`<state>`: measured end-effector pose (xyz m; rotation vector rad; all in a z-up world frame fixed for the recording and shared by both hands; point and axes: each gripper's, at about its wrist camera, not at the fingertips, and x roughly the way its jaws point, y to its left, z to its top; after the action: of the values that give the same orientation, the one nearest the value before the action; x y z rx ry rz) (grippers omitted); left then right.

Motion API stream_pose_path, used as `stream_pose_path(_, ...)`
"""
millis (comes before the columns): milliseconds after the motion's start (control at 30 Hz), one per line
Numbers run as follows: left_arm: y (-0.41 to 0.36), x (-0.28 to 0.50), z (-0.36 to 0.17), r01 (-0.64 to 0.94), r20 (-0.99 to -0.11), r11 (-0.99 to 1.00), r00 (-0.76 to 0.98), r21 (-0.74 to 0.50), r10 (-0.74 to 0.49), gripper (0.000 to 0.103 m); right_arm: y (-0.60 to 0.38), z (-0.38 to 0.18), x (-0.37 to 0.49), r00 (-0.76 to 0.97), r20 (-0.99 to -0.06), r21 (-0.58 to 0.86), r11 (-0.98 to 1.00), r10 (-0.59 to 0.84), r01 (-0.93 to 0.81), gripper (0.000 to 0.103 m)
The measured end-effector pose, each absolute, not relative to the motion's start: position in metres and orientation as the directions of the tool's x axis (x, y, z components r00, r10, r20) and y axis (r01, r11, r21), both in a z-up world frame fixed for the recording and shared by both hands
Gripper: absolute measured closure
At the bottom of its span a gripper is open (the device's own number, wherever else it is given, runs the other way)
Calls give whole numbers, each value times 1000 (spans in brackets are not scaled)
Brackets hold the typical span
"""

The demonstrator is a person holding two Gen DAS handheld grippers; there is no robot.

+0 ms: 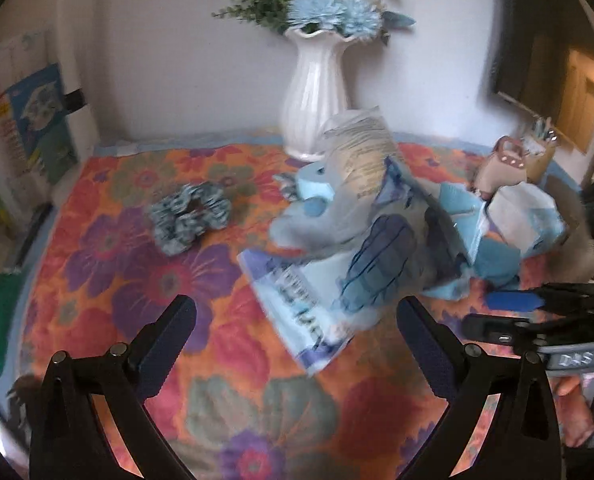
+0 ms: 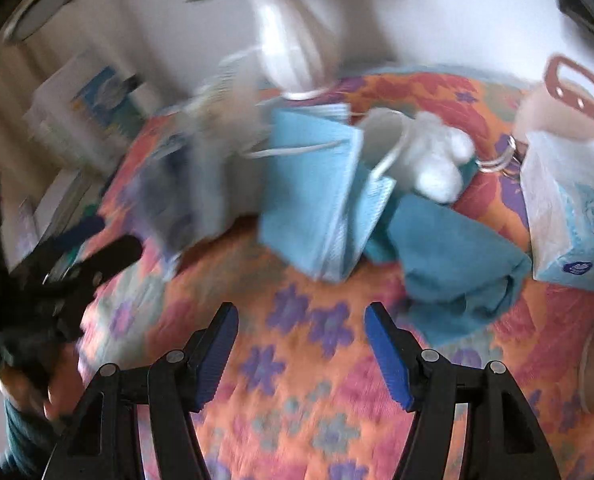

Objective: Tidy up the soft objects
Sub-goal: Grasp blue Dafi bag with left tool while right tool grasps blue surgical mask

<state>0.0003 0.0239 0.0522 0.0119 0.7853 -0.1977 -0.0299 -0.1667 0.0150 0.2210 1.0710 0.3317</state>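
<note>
Nothing looks sorted yet: the scrunchie (image 1: 190, 218), masks (image 2: 317, 188) and blue cloth (image 2: 457, 256) lie scattered on the floral cover (image 1: 225, 360), while the left gripper (image 1: 297, 340) and right gripper (image 2: 301, 344) hover open and empty.

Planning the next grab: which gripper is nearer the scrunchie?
Left. The left gripper hangs open just in front of the scrunchie; the right gripper is further right, facing the blue cloths.

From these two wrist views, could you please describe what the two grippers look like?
Both are black plastic, two-fingered, with silver pivot pins. The left gripper has long tapering fingers lined with dark navy ribbed pads. The right gripper carries brighter blue ribbed pads. A grey strap with white lettering shows beside it in the left view.
</note>
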Motion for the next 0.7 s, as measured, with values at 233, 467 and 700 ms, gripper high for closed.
stream_pose_path(233, 11, 15, 45, 274, -675, 960, 699, -51, -236, 3, -172, 8, -3, 502, -777, 404, 913, 378, -63, 39)
stream_pose_path(467, 6, 11, 39, 323, -674, 943, 680, -77, -288, 54, -166, 7, -1, 592, -722, 415, 909, 358, -43, 47)
stream_pose_path(700, 26, -12, 43, 251, -711, 942, 619, -224, -334, 78, -166, 16, -25, 593, -676, 479, 873, 437, -97, 85)
